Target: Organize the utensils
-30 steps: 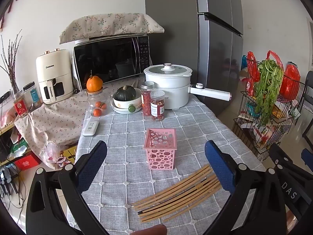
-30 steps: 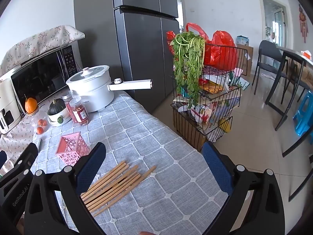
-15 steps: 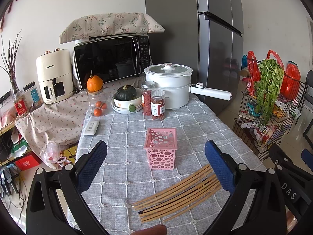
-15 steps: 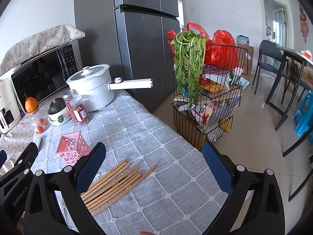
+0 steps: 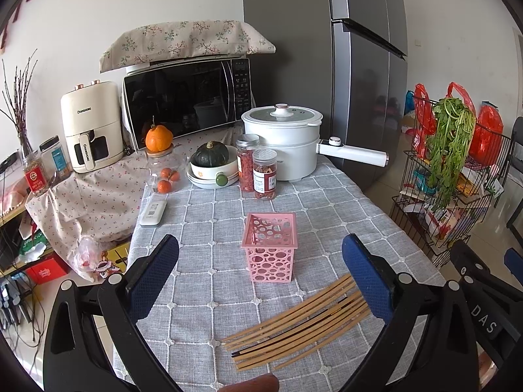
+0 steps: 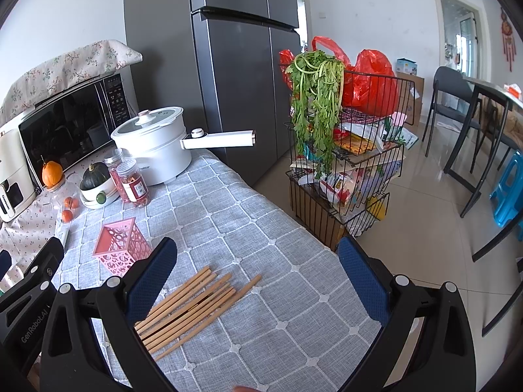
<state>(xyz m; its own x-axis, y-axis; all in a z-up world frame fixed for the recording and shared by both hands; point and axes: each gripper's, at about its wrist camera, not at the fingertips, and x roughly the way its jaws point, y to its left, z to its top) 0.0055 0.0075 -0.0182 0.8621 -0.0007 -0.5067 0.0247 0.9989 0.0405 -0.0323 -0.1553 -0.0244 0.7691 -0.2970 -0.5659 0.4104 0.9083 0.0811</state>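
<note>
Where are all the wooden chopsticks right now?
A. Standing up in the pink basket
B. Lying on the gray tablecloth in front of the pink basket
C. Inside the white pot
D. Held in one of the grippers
B: the chopsticks lie flat in a loose bunch on the tablecloth, on the near side of the pink basket, and both the left gripper and the right gripper are open and hold nothing.

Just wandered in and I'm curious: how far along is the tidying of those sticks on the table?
Nothing looks done yet. The chopsticks all lie loose on the grey tablecloth, and the pink basket behind them looks empty. Nothing is in hand either: the left hand-held gripper and the right hand-held gripper are both open above the table. Every chopstick is left to gather, presumably into the basket.
</note>
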